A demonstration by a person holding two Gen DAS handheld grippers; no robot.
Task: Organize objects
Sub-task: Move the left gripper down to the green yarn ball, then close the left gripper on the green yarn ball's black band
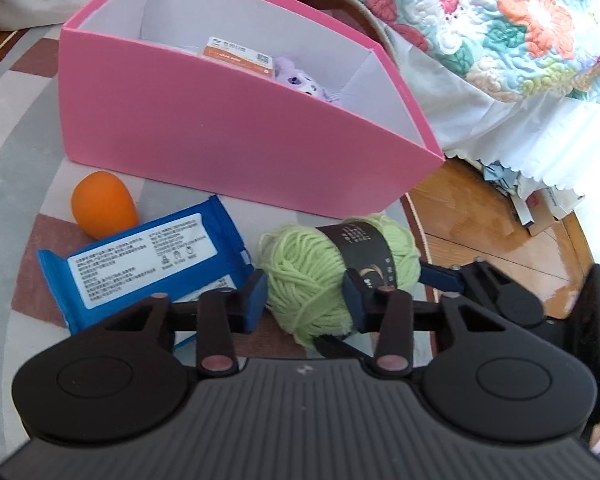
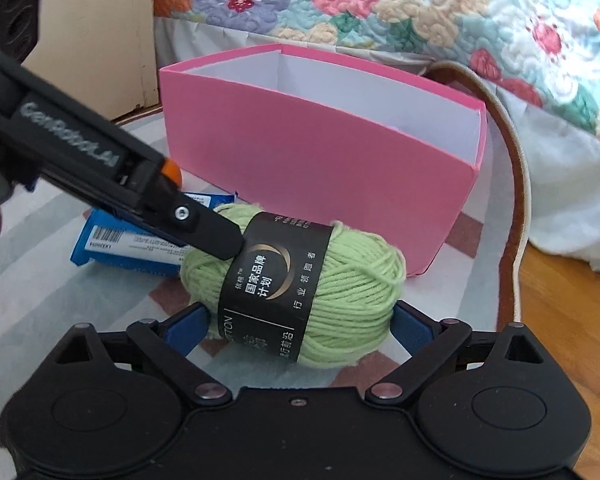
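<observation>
Green yarn ball [image 2: 296,292]: left gripper [image 1: 306,300] clamps one end; right gripper [image 2: 300,326] straddles it, jaws apart.
Risk: soft skein may slip or unravel before reaching the pink box [image 2: 320,160].

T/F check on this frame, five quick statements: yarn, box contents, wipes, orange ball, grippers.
1. The green yarn ball lies inside the pink box. False: it lies on the rug in front of the box.
2. The left gripper has the yarn between its fingers. True.
3. The pink box is empty. False: an orange-and-white packet and a purple plush toy are in it.
4. The blue wipes pack lies on the rug beside the yarn. True.
5. The orange ball sits on top of the wipes pack. False: it rests on the rug behind the pack.
6. The right gripper has one finger at each end of the yarn. True.
</observation>
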